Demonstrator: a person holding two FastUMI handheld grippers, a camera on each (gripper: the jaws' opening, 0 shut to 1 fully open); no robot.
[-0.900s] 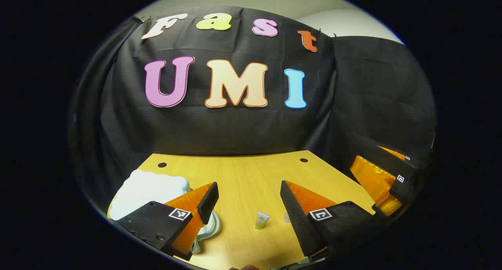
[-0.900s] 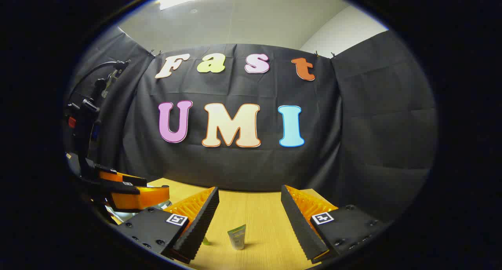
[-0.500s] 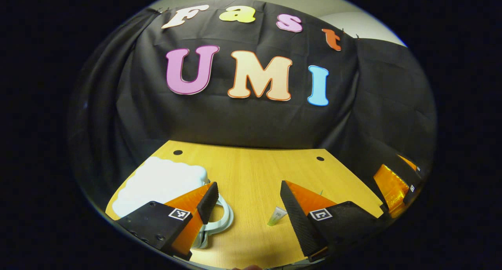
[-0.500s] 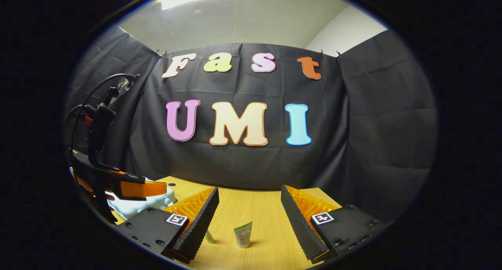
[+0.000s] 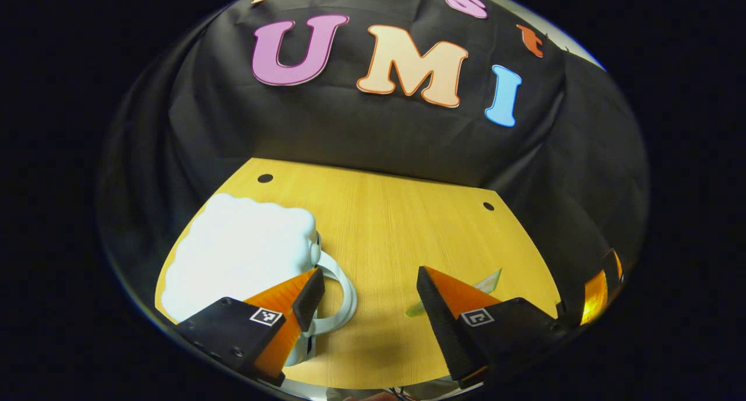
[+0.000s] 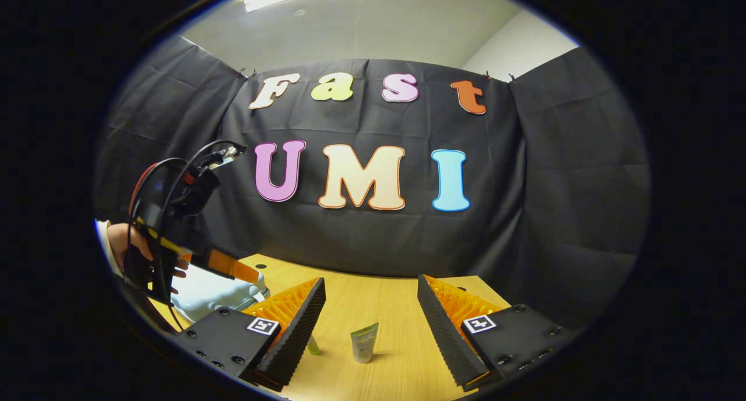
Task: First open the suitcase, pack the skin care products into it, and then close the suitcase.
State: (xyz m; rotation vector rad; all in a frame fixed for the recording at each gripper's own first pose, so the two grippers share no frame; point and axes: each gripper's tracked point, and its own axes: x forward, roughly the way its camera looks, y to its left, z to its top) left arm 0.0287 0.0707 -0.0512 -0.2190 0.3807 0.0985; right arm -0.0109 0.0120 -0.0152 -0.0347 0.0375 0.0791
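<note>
A white hard-shell suitcase [image 5: 233,252] lies flat and closed at the table's left, its looped handle [image 5: 344,293] pointing toward me. My left gripper [image 5: 367,278] hovers open above the handle side, nothing between its fingers. Two small tubes [image 5: 488,281] lie partly hidden behind its right finger. In the right gripper view a pale green tube [image 6: 364,343] stands upright between the fingers of my open right gripper [image 6: 371,289], and a smaller tube [image 6: 313,345] peeks out beside the left finger. The left gripper [image 6: 236,268], held by a hand [image 6: 119,241], hangs over the suitcase [image 6: 207,290].
The wooden table [image 5: 402,214] has two dark cable holes near its back edge. Black cloth walls close in behind and on both sides. The right gripper [image 5: 600,284] shows at the table's right edge in the left gripper view.
My left gripper has risen, tipped downward and swung toward the suitcase, so more of the shell and tabletop show. The right gripper has barely moved; both stay open.
</note>
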